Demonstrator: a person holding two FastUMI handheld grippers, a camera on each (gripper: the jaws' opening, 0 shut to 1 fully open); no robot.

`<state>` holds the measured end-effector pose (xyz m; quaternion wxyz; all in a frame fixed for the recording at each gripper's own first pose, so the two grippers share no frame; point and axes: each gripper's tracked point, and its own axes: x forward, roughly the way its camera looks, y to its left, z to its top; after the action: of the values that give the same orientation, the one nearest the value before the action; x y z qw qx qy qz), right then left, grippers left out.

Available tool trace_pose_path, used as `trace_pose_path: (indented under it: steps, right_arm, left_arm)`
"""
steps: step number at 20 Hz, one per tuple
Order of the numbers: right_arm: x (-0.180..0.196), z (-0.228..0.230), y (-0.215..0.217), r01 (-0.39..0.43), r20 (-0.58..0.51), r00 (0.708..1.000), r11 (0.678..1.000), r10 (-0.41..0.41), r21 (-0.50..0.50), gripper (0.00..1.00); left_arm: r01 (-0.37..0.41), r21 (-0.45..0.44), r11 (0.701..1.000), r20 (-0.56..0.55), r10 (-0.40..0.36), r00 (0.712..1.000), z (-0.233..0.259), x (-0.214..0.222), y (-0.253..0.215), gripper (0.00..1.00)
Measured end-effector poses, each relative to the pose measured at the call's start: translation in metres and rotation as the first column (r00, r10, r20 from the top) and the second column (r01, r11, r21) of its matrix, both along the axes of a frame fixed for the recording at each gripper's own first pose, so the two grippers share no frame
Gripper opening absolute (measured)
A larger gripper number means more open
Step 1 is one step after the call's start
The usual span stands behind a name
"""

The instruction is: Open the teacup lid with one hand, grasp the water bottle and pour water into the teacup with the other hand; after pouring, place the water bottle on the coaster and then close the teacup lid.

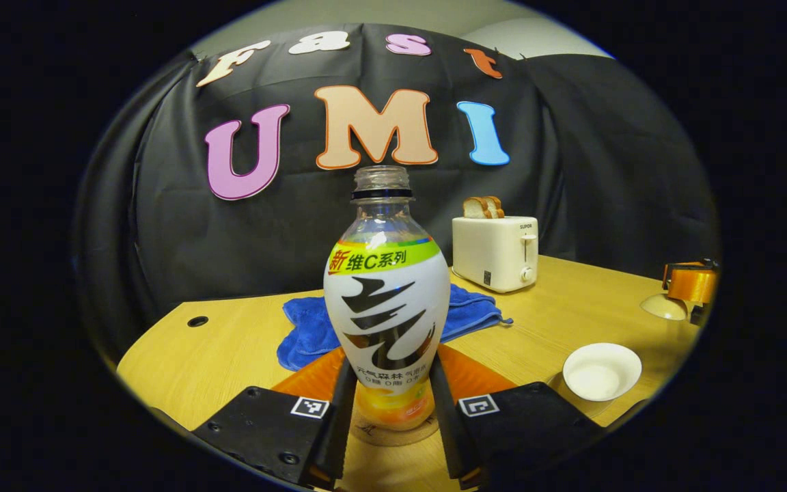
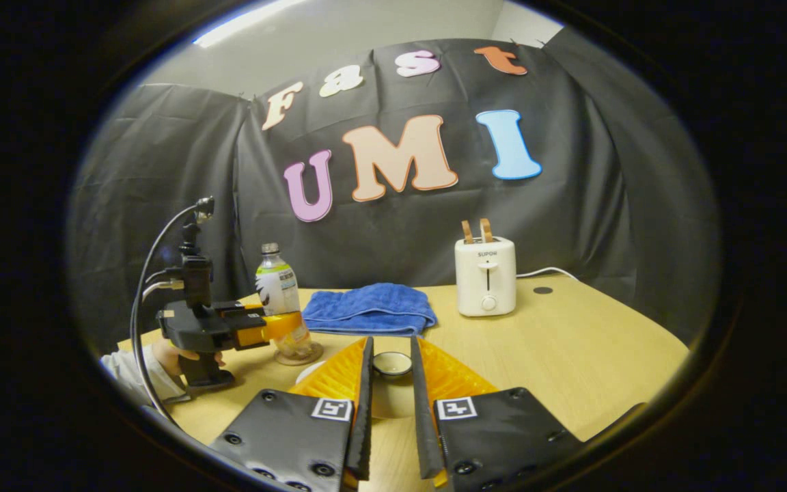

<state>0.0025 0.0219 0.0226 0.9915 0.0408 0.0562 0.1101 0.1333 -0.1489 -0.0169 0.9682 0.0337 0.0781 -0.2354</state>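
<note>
Standing bottle: we see the water bottle (image 1: 387, 301) upright on the round coaster (image 1: 397, 432), cap off, near the table's left side.
Left gripper: our left gripper (image 1: 388, 417) has a finger (image 1: 340, 410) against each flank of the bottle's lower body, pinching it; the right gripper view shows it from the side (image 2: 283, 326), gripped by a hand (image 2: 173, 357) low at the table's near left edge.
Teacup: the white cup (image 1: 601, 371) sits lidless, well apart from the bottle toward the right.
Right gripper: our right gripper (image 2: 391, 410) holds the small lid (image 2: 392, 363) between its fingers, jaws narrowed onto it, above the cup.
Behind: blue towel (image 2: 368, 308) just behind the bottle, toaster (image 2: 486, 275) farther back.
Open room: we have bare tabletop (image 2: 585, 355) to the right, out to the curved front edge.
</note>
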Motion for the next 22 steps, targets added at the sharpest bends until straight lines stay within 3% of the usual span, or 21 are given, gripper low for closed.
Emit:
trace_pose_path:
  steps: [15,16,19,20,22]
  right_arm:
    - [0.003,0.002,0.017,-0.032,-0.001,1.000,0.999,0.032,-0.003,0.30]
    - [0.003,0.001,0.020,-0.035,0.001,0.999,0.999,0.035,0.000,0.29]
    - [0.005,-0.005,0.029,-0.049,-0.007,0.999,0.999,0.049,-0.004,0.29]
    - [0.006,-0.007,0.033,-0.056,-0.009,0.998,0.998,0.056,-0.005,0.30]
    - [0.008,-0.008,0.041,-0.072,-0.007,0.997,0.997,0.072,-0.002,0.30]
  left_arm:
    - [-0.042,-0.004,0.999,-0.034,0.042,0.999,-0.015,-0.001,0.006,0.67]
    - [-0.044,-0.007,0.999,-0.032,0.043,0.999,-0.014,-0.001,0.006,0.74]
    - [-0.057,-0.007,0.998,-0.034,0.057,0.998,-0.017,-0.002,0.009,0.79]
    - [-0.069,-0.002,0.998,-0.039,0.069,0.997,-0.017,-0.002,0.012,0.89]
    - [-0.088,0.003,0.996,-0.039,0.088,0.995,-0.014,-0.007,0.019,0.97]
